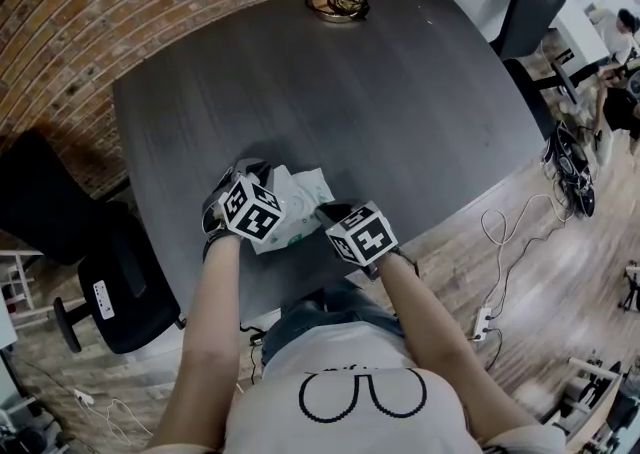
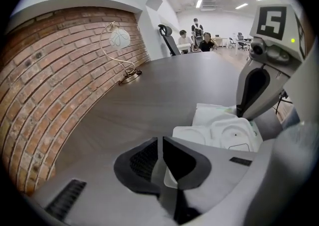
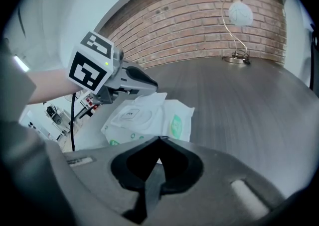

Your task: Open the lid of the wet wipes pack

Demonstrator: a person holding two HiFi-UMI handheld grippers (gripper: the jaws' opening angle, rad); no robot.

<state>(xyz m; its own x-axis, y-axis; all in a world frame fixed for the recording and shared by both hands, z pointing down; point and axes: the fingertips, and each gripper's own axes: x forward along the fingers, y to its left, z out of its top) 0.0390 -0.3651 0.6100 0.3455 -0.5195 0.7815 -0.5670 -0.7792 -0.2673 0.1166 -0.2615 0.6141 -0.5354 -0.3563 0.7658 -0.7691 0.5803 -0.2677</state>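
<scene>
The white wet wipes pack (image 1: 302,188) lies on the dark table (image 1: 330,92) near its front edge. Its plastic lid (image 2: 197,133) is flipped back toward my left gripper, and the oval base with a sticker (image 2: 235,136) is bare. My left gripper (image 2: 160,144) hovers at the lid's free edge with a thin gap between its jaws. A corner of the lid shows just behind them. My right gripper (image 3: 158,141) is shut on the pack's near edge (image 3: 174,120). In the right gripper view, the left gripper (image 3: 151,84) reaches over the pack's far end.
A lamp with a white globe (image 1: 340,0) stands at the table's far edge by the brick wall. Black office chairs sit at the left (image 1: 108,287) and far right (image 1: 538,2). Cables and a power strip (image 1: 487,320) lie on the wooden floor. People sit far off (image 2: 199,38).
</scene>
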